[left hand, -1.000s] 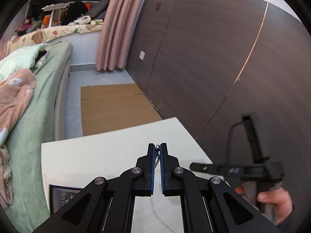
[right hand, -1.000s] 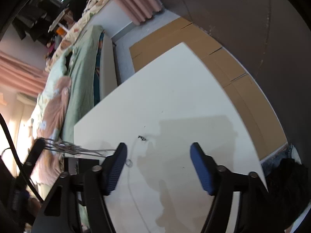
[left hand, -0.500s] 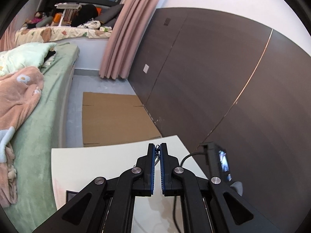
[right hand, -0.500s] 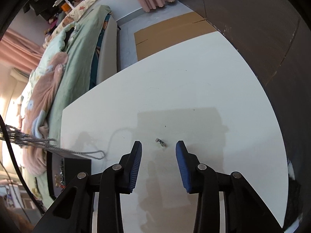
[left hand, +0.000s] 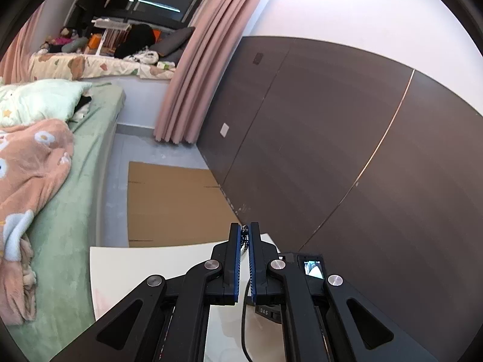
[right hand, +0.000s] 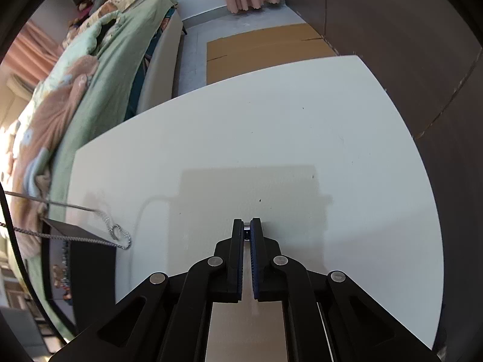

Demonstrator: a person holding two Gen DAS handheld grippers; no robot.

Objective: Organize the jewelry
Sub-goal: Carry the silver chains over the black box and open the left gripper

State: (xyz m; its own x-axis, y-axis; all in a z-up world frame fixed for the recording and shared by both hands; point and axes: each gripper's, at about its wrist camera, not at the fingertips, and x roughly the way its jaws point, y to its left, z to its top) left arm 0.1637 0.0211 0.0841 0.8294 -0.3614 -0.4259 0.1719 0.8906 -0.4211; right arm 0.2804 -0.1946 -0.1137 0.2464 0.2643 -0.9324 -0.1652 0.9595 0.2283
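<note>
My left gripper [left hand: 244,233] is shut on a thin silver chain [left hand: 244,239] and holds it up above the white table [left hand: 145,259]. In the right wrist view the chain [right hand: 114,235] hangs from the left, its loop end dangling by the table's left side above a dark jewelry box [right hand: 87,268]. My right gripper [right hand: 247,224] is low on the white table [right hand: 271,126], shut on a small silver earring [right hand: 247,227] between the fingertips.
A bed with green sheet and pink blanket [left hand: 36,175] lies left of the table. A dark wood wall panel [left hand: 347,150] runs along the right. Flat cardboard [left hand: 169,202] lies on the floor beyond the table. The right gripper's camera body [left hand: 311,268] shows under my left gripper.
My right gripper moved forward over the small silver piece and closed on it. My left gripper rose and tilted up with the chain, so less table shows.
</note>
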